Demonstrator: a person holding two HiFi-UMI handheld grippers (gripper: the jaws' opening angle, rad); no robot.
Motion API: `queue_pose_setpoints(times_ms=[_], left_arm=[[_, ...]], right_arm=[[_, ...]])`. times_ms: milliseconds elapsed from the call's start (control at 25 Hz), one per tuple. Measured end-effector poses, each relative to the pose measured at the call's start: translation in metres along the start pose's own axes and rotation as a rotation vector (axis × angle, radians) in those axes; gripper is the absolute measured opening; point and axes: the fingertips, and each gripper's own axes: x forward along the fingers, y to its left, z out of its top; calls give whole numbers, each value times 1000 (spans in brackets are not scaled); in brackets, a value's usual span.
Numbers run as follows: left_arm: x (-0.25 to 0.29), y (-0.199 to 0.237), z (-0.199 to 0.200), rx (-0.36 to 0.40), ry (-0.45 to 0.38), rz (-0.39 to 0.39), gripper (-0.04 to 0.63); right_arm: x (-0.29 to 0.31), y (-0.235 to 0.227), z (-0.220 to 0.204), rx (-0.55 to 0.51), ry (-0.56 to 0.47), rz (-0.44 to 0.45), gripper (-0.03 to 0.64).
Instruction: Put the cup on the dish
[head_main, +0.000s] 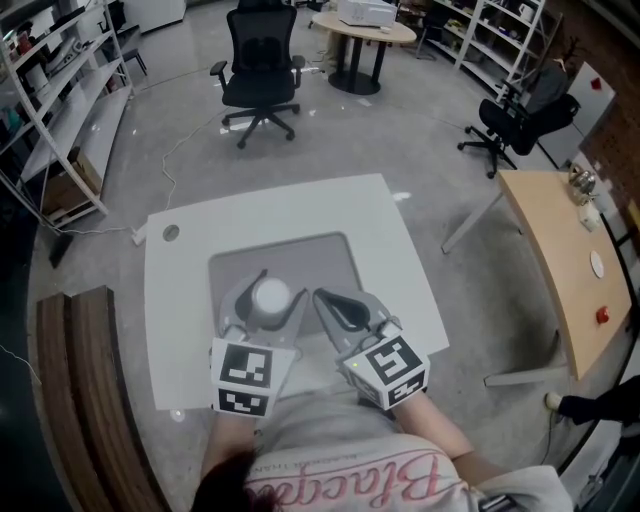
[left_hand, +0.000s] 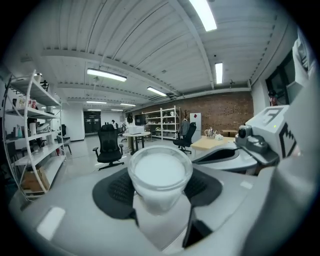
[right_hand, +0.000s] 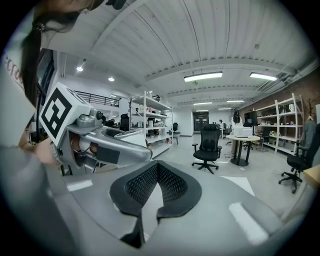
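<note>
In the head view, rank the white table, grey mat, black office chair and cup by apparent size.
1. white table
2. grey mat and black office chair: look alike, and the chair stands farther off, so I leave them unranked
3. cup

We count one white cup (head_main: 270, 296), two grippers (the left gripper (head_main: 282, 283) and the right gripper (head_main: 320, 296)), one white desk (head_main: 190, 300) and one grey mat (head_main: 300, 255) on it. Past the desk we count two black office chairs (head_main: 258, 65), at twelve and two o'clock, one round table (head_main: 362, 33) at one o'clock and one wooden desk (head_main: 560, 270) at three o'clock.
</note>
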Motion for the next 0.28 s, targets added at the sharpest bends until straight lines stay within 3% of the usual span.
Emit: queue_pose_setpoints(times_ms=[280], left_arm=[[-10,-2,9,-7,-32,15,259]], right_arm=[[-3,2,3,-12,-21,10,0]])
